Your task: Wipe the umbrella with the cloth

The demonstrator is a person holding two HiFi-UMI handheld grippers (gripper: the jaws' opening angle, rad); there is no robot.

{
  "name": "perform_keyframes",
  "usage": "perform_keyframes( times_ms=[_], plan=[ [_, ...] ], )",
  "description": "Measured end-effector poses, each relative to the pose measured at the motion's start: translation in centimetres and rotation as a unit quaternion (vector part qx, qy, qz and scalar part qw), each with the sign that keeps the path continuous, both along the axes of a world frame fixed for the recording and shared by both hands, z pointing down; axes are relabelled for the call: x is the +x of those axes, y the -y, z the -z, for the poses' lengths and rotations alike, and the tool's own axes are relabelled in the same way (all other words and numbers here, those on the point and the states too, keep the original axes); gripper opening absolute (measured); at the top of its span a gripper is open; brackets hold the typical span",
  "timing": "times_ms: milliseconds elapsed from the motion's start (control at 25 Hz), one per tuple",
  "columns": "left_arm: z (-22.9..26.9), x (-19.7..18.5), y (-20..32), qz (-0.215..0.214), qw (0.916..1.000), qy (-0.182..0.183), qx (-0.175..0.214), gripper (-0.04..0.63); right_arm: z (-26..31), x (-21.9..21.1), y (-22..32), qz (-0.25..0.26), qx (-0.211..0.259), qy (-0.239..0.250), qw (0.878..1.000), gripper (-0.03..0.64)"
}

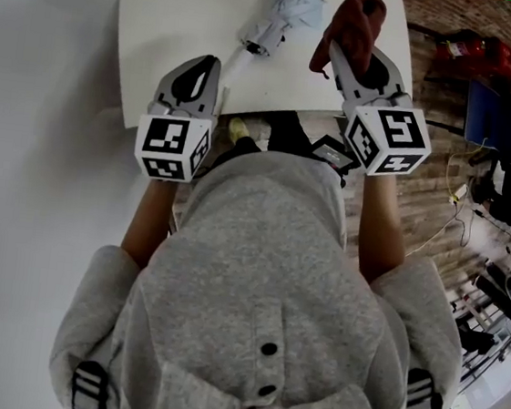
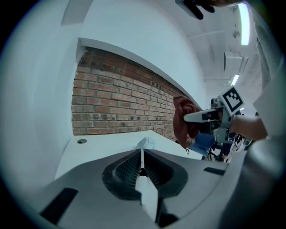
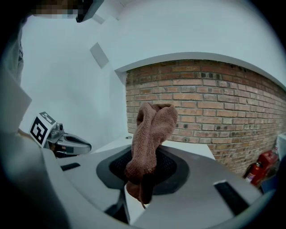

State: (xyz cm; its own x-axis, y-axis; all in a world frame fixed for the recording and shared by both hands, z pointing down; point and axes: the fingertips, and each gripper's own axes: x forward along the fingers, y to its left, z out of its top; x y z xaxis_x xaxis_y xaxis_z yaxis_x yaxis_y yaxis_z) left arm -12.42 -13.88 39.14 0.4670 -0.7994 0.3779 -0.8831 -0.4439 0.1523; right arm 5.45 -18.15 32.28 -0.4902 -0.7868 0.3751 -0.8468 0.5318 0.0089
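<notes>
The white table (image 1: 166, 24) is bare left of the folded umbrella (image 1: 282, 14), which lies at its far middle with the handle pointing near-left. Just inside the near edge, the left gripper (image 1: 215, 64) is clamped tight on that slim white handle. The right gripper (image 1: 353, 59), close to the table's right edge, pinches the bunched brown cloth (image 1: 355, 18).

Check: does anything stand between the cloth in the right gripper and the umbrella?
Nothing visible does. The cloth is beside the folded umbrella, with only bare table between them. The left gripper grips the umbrella's white stem.
</notes>
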Motion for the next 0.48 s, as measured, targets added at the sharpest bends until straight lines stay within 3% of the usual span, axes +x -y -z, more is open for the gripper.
perform_keyframes(
  times_ms=[320,480],
  plan=[
    [-4.1,1.5,0.2,-0.018,0.9987,0.017,-0.045,0.020,-0.3,0.9,1.1,-0.007,0.002,-0.014,1.000,0.100],
    [-7.0,1.9,1.0,-0.031,0.9963,0.030,-0.075,0.055,-1.1,1.2,2.4,-0.004,0.004,-0.025,1.000,0.100]
  ],
)
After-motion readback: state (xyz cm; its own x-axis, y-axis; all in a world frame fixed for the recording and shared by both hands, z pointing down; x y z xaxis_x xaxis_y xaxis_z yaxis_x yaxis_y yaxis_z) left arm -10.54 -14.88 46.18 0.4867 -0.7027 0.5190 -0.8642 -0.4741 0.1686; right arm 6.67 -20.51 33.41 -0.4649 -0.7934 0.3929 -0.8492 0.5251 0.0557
